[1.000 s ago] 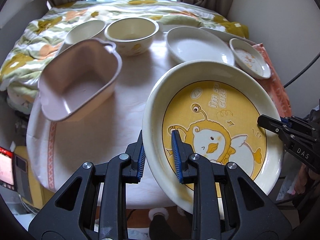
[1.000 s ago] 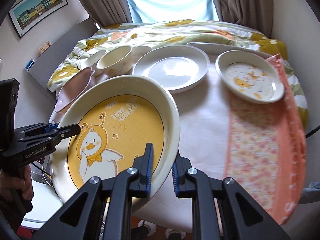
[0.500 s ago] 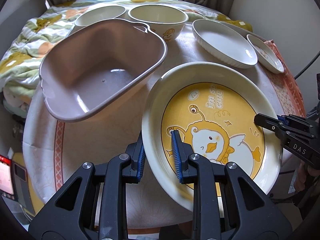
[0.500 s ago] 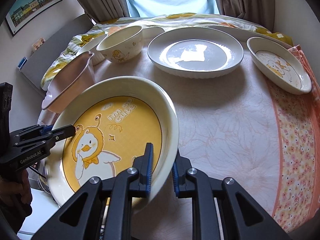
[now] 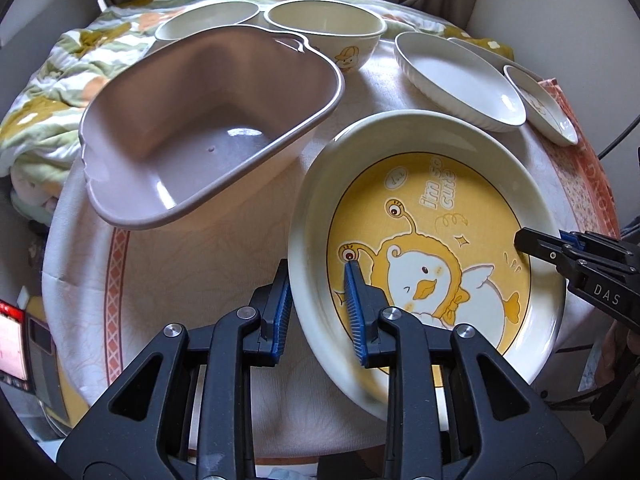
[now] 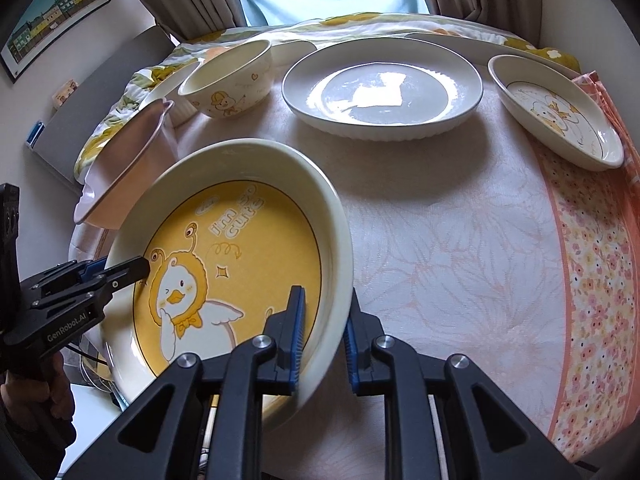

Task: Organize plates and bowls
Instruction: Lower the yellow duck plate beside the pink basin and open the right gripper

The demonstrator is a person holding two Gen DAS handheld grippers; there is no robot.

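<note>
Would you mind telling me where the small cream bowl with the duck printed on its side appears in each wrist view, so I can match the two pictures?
Left wrist view: the duck bowl sits at top centre, behind the pink basin.
Right wrist view: the duck bowl sits upper left, left of the plain white plate.
Shared landmark: the yellow duck plate, which both grippers clamp by its rim.

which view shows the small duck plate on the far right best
The right wrist view: the small duck plate lies open enough there to show its duck print. The left wrist view catches it edge-on, so only a sliver shows.
</note>
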